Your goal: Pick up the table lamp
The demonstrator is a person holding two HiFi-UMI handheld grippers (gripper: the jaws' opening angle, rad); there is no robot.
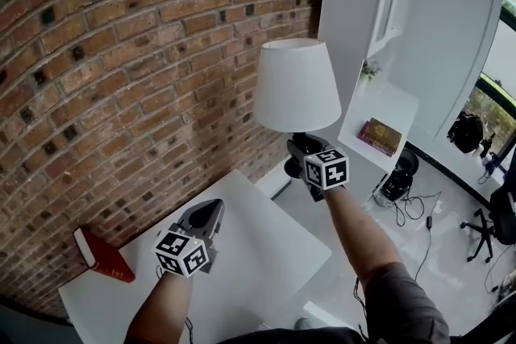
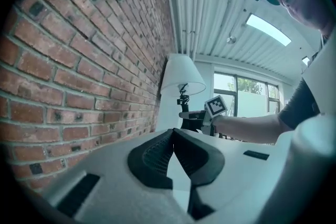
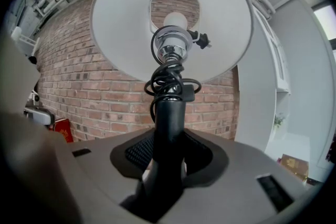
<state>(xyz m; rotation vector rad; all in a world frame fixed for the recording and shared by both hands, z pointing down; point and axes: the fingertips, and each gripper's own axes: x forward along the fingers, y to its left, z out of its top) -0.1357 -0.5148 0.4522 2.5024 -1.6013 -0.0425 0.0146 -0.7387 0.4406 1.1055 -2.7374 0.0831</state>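
The table lamp has a white shade on a black stem, and it hangs in the air over the far edge of the white table. My right gripper is shut on the black stem, just below the coiled cord and the bulb socket. In the left gripper view the lamp and the right gripper show ahead. My left gripper hovers over the table to the lamp's left, and its pads meet at the tips with nothing between them.
A red book lies at the table's left edge by the brick wall. A white shelf unit holding a book stands right of the lamp. Cables and an office chair are on the floor at right.
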